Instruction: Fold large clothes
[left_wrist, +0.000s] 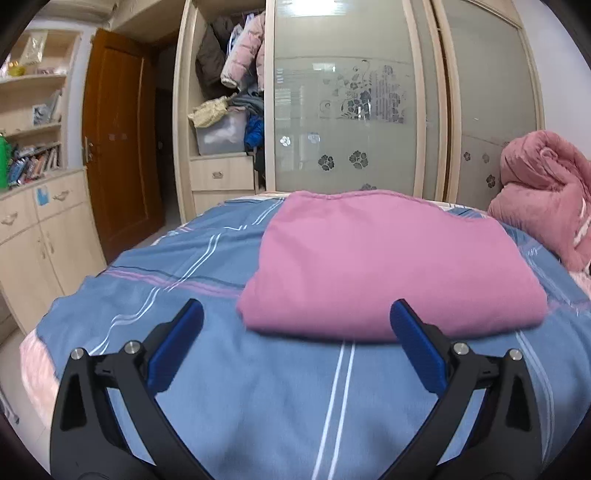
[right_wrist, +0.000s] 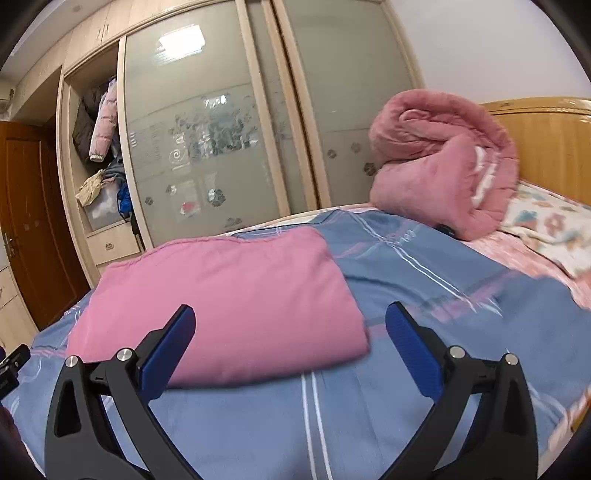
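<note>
Both tools spread wide and empty over the bed, folded pink garment just ahead.

The left tool (left_wrist: 295, 314) and right tool (right_wrist: 290, 319) fill the bottom of their frames, blue pads far apart, gripping nothing. The folded pink garment (left_wrist: 388, 266) lies flat mid-frame on the blue striped bedspread (left_wrist: 258, 387), just beyond the pads. At right, a rolled pink quilt (right_wrist: 439, 162) sits by the wooden headboard (right_wrist: 554, 140). Behind, the wardrobe (left_wrist: 347, 110) has frosted sliding doors; its open bay upper left holds hanging jackets (left_wrist: 243, 51) above a clear storage box (left_wrist: 221, 133) with clothes heaped on it. A brown door (left_wrist: 118, 147) stands left.
</note>
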